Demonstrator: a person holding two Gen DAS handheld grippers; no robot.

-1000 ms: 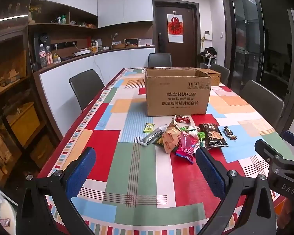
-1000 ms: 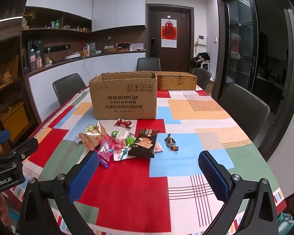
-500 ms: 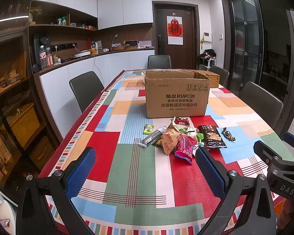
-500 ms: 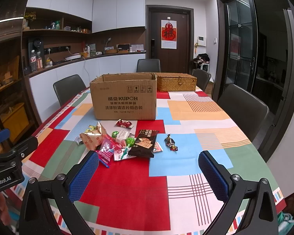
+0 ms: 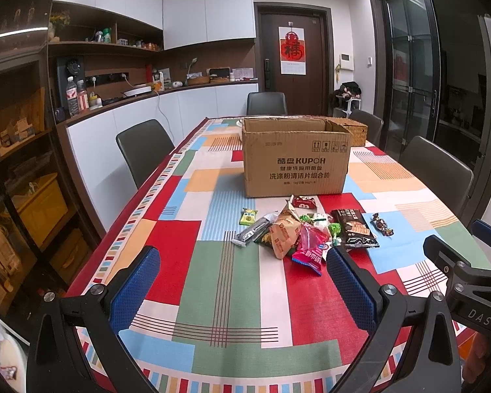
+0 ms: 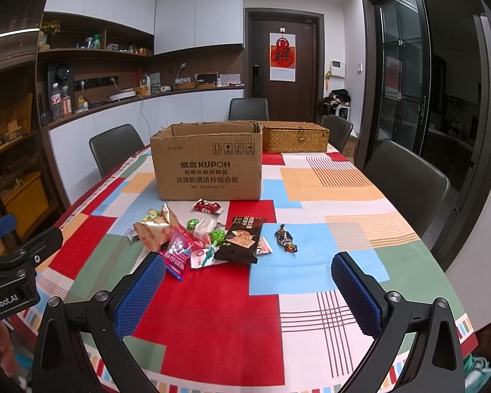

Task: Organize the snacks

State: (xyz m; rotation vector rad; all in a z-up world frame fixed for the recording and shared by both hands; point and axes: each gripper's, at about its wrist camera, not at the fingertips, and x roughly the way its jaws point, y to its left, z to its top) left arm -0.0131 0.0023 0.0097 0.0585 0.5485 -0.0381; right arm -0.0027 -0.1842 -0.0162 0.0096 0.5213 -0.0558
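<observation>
Both grippers are sitting wide and empty; the right gripper (image 6: 248, 290) is facing the dark rectangular biscuit packet (image 6: 241, 239) dead ahead, nearer than the left gripper (image 5: 242, 286).

The right gripper (image 6: 248, 290) hangs over the near end of the desk (image 6: 311, 262), its blue-padded fingers (image 6: 140, 293) spread wide with nothing between them. The desk carries a cloth of red, blue, green and orange blocks. A heap of snacks (image 6: 206, 237) lies on it ahead of the fingers: a dark biscuit packet (image 6: 240, 239), a tan packet (image 6: 155, 227), a pink packet (image 6: 178, 247), a small red packet (image 6: 208, 207) and green lollipops (image 6: 217, 235). A dark wrapped candy (image 6: 286, 238) lies apart to their right. Behind the heap stands an open cardboard box (image 6: 208, 162); a closed wicker basket (image 6: 294, 137) sits just beside its far right corner. The left gripper (image 6: 13, 262) shows at the left edge.
</observation>
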